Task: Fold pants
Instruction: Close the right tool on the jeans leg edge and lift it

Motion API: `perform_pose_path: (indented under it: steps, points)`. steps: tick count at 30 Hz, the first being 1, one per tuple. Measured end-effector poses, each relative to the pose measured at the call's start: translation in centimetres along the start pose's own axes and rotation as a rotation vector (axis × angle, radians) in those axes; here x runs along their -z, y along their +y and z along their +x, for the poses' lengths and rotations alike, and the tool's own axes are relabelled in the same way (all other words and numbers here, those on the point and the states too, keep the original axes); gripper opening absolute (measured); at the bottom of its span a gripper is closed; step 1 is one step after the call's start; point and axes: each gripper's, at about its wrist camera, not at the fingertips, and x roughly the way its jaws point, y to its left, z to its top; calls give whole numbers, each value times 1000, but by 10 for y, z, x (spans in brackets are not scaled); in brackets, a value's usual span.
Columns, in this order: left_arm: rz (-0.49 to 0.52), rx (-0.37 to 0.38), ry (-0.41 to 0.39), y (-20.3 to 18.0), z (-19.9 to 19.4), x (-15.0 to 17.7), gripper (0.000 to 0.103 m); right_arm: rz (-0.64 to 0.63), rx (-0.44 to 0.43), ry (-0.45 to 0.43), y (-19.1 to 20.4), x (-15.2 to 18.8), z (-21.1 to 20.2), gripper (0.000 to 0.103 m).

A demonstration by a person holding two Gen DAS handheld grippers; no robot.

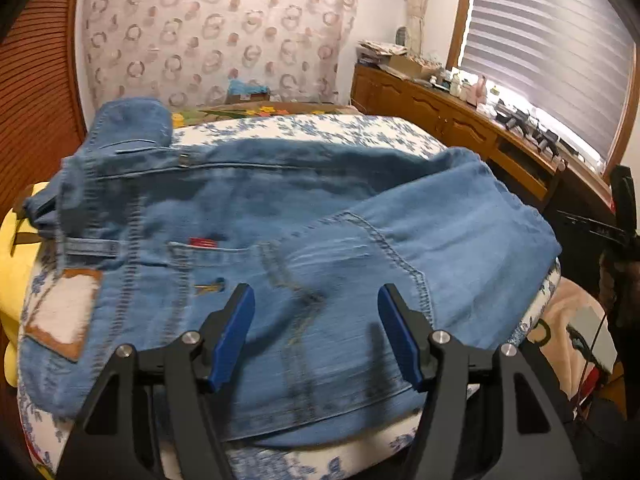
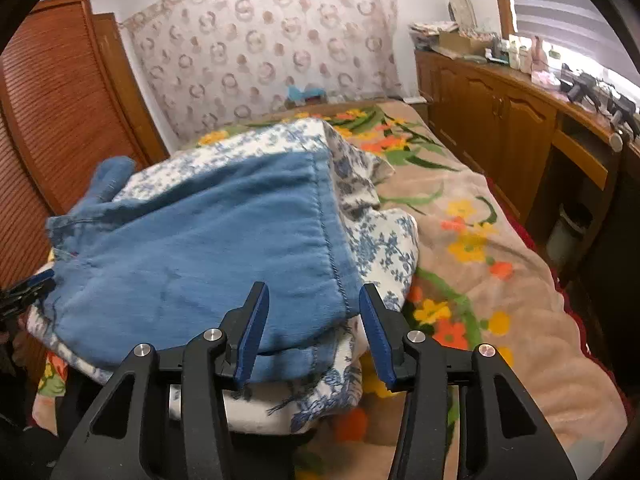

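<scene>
While the pants (image 1: pixel 280 240) are lying folded on the floral quilt (image 1: pixel 320 128), the left hand-held gripper (image 1: pixel 316 304) is hovering over them, spread wide, gripping nothing. From the right wrist, the right hand-held gripper (image 2: pixel 314 304) is gaping empty at the pants' (image 2: pixel 208 248) hem corner.

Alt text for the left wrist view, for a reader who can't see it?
Blue jeans lie folded on a blue-floral quilt, back pocket and waist patch facing up. The open left gripper hovers over them, holding nothing. A wooden dresser stands under a blinded window.
</scene>
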Motion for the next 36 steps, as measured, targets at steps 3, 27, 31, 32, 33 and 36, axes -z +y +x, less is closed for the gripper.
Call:
perform_pose_path:
  steps: [3,27,31,32,33,36]
  points:
    - [18,-9,9,-9,5,-1,63,10,-2,16,-1,2,9,47]
    - [41,-6,-10,-28,1,-5,63,20,-19,9,0,-9,13,7]
    - [35,-2,-18,-25,-3,-3,63,-16,-58,-42,15,-21,-4,6]
    - [33,-1,-20,-24,-4,-3,63,-27,-69,-47,20,-24,-7,5]
    - [32,-1,-22,-23,-5,-3,63,-39,-83,-55,25,-27,-10,5]
    - [27,-2,-30,-21,-9,-3,63,-72,-113,-70,40,-35,-16,5]
